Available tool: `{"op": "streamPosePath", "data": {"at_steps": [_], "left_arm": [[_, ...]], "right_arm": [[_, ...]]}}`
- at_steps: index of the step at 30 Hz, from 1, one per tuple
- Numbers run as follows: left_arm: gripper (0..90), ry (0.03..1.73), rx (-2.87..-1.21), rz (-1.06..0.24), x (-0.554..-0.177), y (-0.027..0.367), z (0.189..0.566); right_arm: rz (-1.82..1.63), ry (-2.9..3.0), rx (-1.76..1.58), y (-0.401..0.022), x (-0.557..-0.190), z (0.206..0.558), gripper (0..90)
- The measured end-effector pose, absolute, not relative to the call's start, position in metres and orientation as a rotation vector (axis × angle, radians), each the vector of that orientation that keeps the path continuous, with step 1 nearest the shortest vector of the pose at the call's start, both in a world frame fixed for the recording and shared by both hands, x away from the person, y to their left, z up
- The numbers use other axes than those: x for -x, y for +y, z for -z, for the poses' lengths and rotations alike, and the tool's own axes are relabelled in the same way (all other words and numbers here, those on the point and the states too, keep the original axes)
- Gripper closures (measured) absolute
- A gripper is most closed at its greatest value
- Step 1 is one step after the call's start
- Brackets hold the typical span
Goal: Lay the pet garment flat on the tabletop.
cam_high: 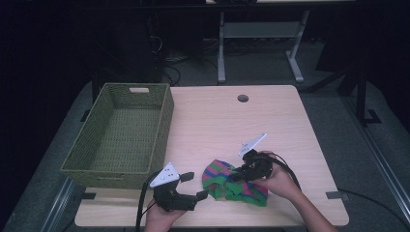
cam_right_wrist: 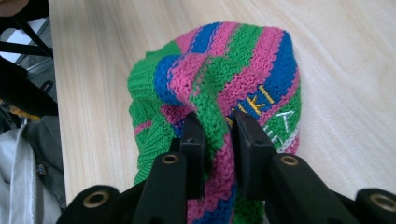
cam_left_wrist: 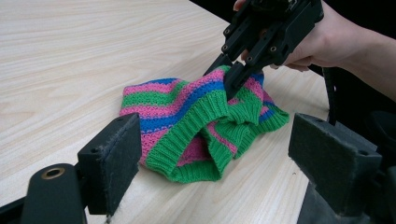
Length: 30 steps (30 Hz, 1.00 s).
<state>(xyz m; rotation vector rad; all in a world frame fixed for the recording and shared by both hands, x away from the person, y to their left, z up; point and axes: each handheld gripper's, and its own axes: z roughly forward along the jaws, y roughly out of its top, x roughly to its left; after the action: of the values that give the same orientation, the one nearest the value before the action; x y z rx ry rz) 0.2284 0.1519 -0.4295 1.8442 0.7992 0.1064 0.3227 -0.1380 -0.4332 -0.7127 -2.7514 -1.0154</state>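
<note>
While the high view is looking down on the pale wooden table (cam_high: 270,111), a striped knitted hat (cam_high: 227,186) is lying crumpled near its front edge, well apart from the green woven basket (cam_high: 121,135) sitting at the left; the right gripper (cam_high: 240,175) is pressing into the hat from the right, and the left gripper (cam_high: 194,186) is resting just beside it with jaws standing wide and holding nothing. Looking along the left gripper view, the hat (cam_left_wrist: 196,126) is sitting beyond the two spread pads, untouched by them, while the right gripper (cam_left_wrist: 226,77) is pinching its upper fold. Seen from the right gripper view, a ridge of the hat (cam_right_wrist: 219,88) is running between the narrowly parted jaws, both pads pressing on the knit.
</note>
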Motion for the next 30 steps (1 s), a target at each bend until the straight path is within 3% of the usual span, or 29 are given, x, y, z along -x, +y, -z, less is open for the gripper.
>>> {"op": "streamPosePath", "data": {"at_steps": [12,30], "left_arm": [[17.0,0.799,-1.843,-0.101,-0.228,0.152,0.43],[17.0,0.798,-1.852,-0.099,-0.229,0.151,0.43]], "right_arm": [[1.064,-2.719,0.687,-0.145,-0.319,0.433,54.0],[1.198,-2.735,0.622,-0.166,-0.291,0.395,52.7]]}}
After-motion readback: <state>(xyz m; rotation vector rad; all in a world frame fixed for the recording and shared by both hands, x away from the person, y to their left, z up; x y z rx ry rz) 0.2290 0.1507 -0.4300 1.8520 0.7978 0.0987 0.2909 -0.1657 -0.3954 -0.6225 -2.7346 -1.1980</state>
